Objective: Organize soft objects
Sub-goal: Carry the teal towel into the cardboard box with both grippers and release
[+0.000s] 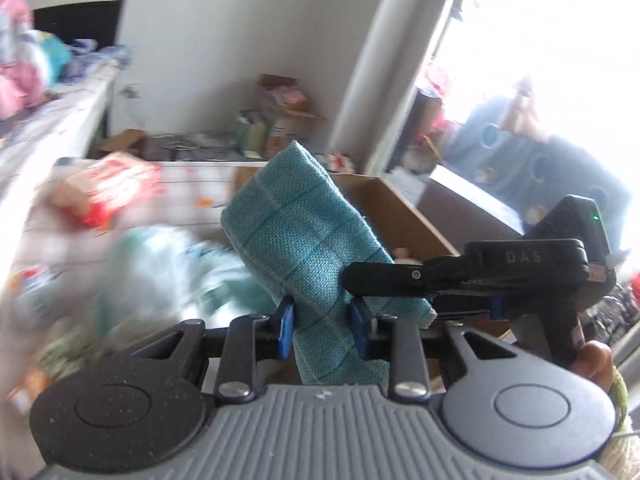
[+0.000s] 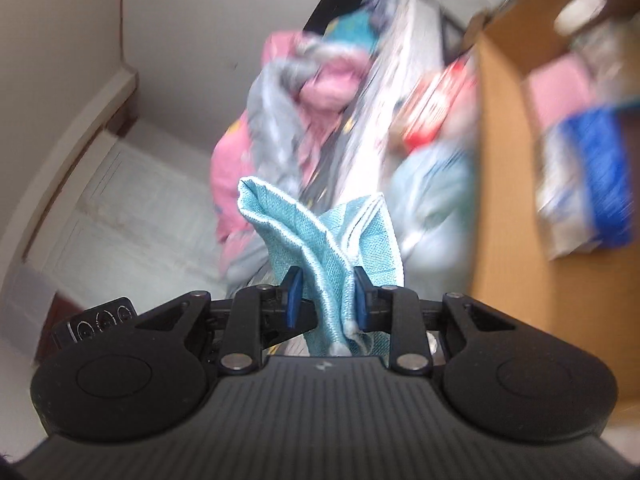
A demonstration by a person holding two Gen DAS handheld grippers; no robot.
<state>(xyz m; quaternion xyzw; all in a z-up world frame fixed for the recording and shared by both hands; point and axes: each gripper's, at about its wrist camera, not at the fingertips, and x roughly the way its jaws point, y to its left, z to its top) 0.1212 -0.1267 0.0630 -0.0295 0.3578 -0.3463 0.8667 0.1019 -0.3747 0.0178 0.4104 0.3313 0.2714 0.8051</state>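
Both my grippers clenched on teal woven cloth (image 1: 304, 240): left gripper (image 1: 322, 330) mid-fold, right gripper (image 2: 326, 300) bunched edge; long axis running far-left

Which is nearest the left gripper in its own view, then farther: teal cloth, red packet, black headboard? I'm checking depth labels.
1. Teal cloth: clamped in the left gripper.
2. Red packet: left, on the bed.
3. Black headboard: far upper left, against the wall.

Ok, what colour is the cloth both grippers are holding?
Teal cloth with a faint grid of lines, clearest in the left wrist view.
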